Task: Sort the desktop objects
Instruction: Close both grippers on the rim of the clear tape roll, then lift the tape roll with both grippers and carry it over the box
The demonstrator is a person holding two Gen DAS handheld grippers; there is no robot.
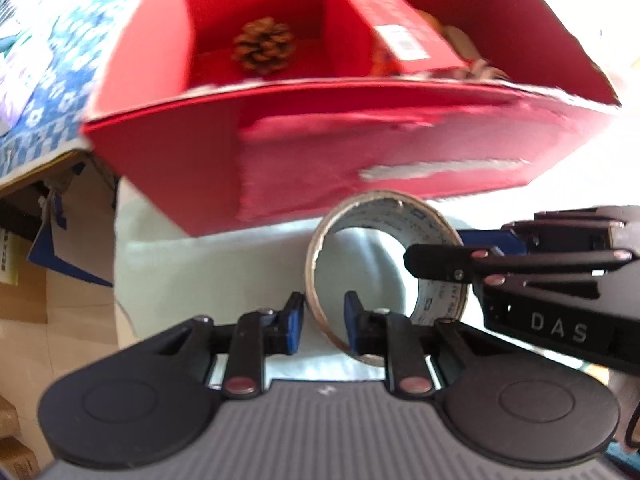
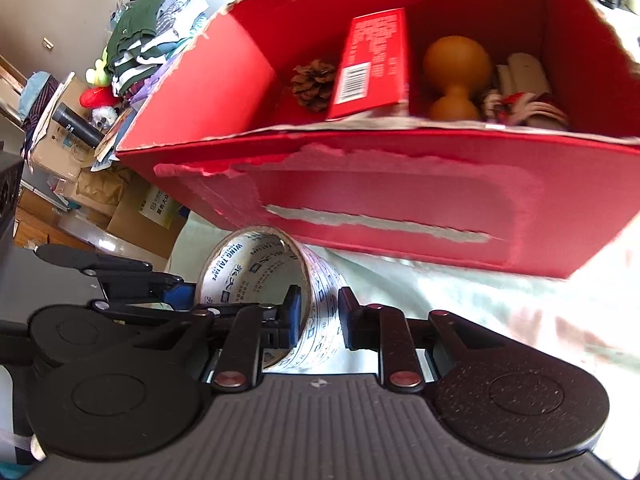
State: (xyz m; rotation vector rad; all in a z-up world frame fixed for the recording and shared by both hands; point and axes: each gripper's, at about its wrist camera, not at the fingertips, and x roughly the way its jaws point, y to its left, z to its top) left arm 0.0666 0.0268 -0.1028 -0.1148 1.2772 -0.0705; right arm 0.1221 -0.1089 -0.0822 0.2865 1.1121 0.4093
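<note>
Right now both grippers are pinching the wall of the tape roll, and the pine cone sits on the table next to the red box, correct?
Not quite. The pine cone lies inside the red box, beside a smaller red carton, as the right wrist view shows. Both the left gripper and right gripper do straddle the tape roll wall.

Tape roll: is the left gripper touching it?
Touching. In the left wrist view, the left gripper straddles the tape roll's wall, with both blue pads pressed against it.

Pale cloth-covered table (image 2: 460, 296): red box (image 2: 400, 200), tape roll (image 2: 256, 256)
</note>
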